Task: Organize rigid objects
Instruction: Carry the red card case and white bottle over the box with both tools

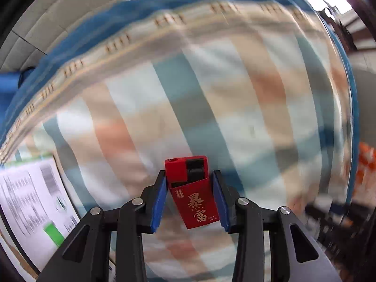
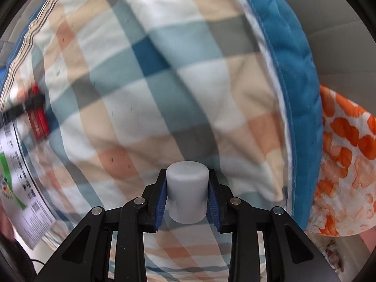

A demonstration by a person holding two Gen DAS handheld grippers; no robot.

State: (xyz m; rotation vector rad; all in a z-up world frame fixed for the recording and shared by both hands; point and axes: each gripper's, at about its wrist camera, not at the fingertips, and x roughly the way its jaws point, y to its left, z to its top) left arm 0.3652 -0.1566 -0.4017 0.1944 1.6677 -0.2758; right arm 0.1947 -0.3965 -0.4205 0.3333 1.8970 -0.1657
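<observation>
1. Left gripper [image 1: 190, 199]: closed on a red lighter [image 1: 191, 191], blue pads [image 1: 158, 202] against its two sides, nozzle end pointing away from the camera.
2. Right gripper [image 2: 187, 196]: closed on a pale grey cylinder [image 2: 187, 193], flat top facing forward, pads pressed on both flanks.
3. Both items carried clear above a checked blanket [image 1: 211, 94] with a blue quilted border [image 2: 296, 82]; background smeared by motion blur in both views.
4. Lighter also glimpsed at the far left of the right wrist view [image 2: 38, 115], blurred, so the two grippers judged to be fairly near each other, left one to the left.
5. White printed box [image 1: 30, 202] seen at the lower left of the left wrist view, with a green patch; an orange-patterned cloth [image 2: 345, 159] past the border on the right.
6. Step judged: transport, with both picks made and neither item set down yet.
7. No tray or bin visible, so destination could not be told.
8. Next move judged to call for: finding a firm, flat spot, since soft bedding could tip the cylinder; lowering it upright until it bears weight before spreading the jaws.
9. For the lighter: laying it flat rather than on end, then opening and backing straight out to avoid dragging it.
</observation>
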